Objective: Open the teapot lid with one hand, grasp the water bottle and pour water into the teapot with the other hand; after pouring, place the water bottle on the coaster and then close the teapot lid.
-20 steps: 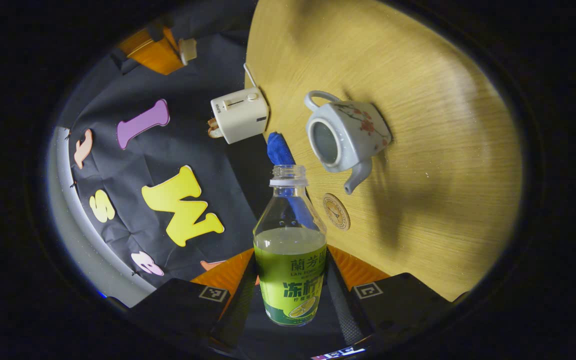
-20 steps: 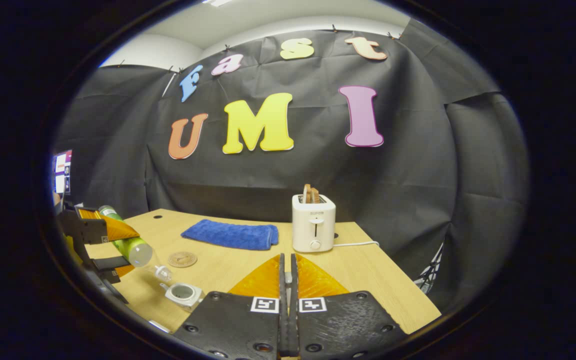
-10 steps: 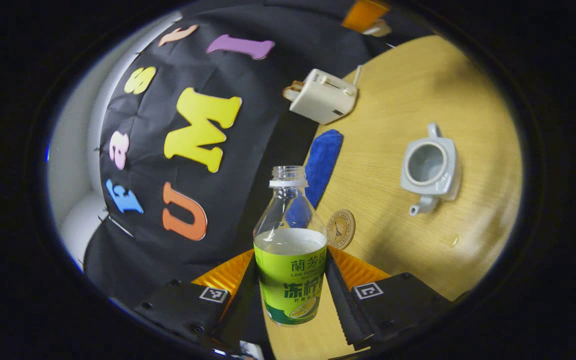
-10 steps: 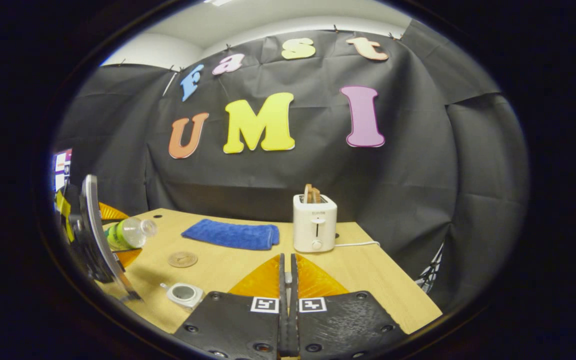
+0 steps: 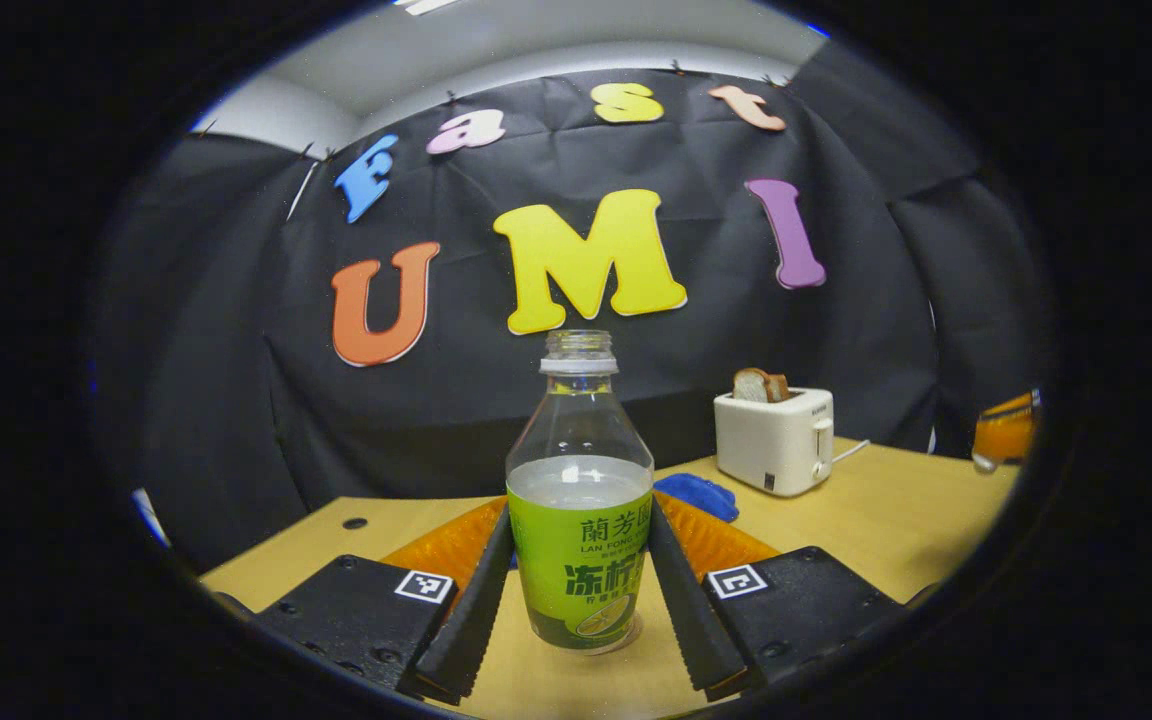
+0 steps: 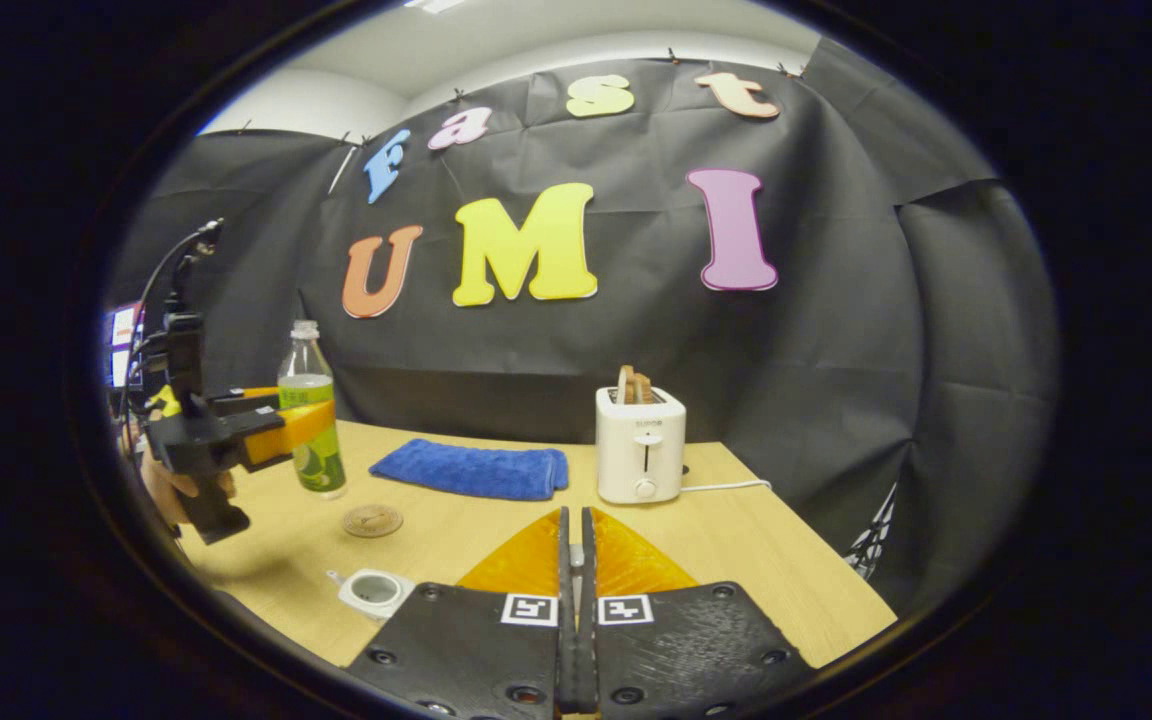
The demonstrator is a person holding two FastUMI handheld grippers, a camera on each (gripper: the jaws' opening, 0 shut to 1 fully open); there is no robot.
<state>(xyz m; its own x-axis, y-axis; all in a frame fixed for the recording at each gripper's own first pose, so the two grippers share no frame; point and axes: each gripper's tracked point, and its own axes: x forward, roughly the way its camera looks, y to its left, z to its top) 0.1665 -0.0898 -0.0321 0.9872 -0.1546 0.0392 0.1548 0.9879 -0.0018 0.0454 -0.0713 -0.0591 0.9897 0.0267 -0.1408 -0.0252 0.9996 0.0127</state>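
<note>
In the left gripper view, the left gripper [image 5: 576, 590] has both fingers [image 5: 468, 620] pressed against the sides of the bottle [image 5: 579, 500], which stands upright and uncapped, its base at or just above the table [image 5: 896, 520]; I cannot tell whether it touches. The bottle is roughly half full. Behind it a corner of the blue towel [image 5: 698, 494] peeks out, and farther right stands the toaster [image 5: 776, 438] with bread in its slot.

In the right gripper view, the right gripper [image 6: 576, 600] is clamped tight, jaws together with something thin pinched between them; what it is I cannot tell. Far left, a hand [image 6: 176, 490] holds the left gripper [image 6: 281, 425] around the upright bottle [image 6: 310, 410] at the far left of the table [image 6: 756, 560]. The coaster [image 6: 372, 520] lies near the bottle, a little nearer and to its right, apart from it. The teapot [image 6: 373, 592] sits near left with its lid off, mouth open. The towel [image 6: 476, 470] lies beyond the coaster, the toaster [image 6: 641, 455] to its right.
</note>
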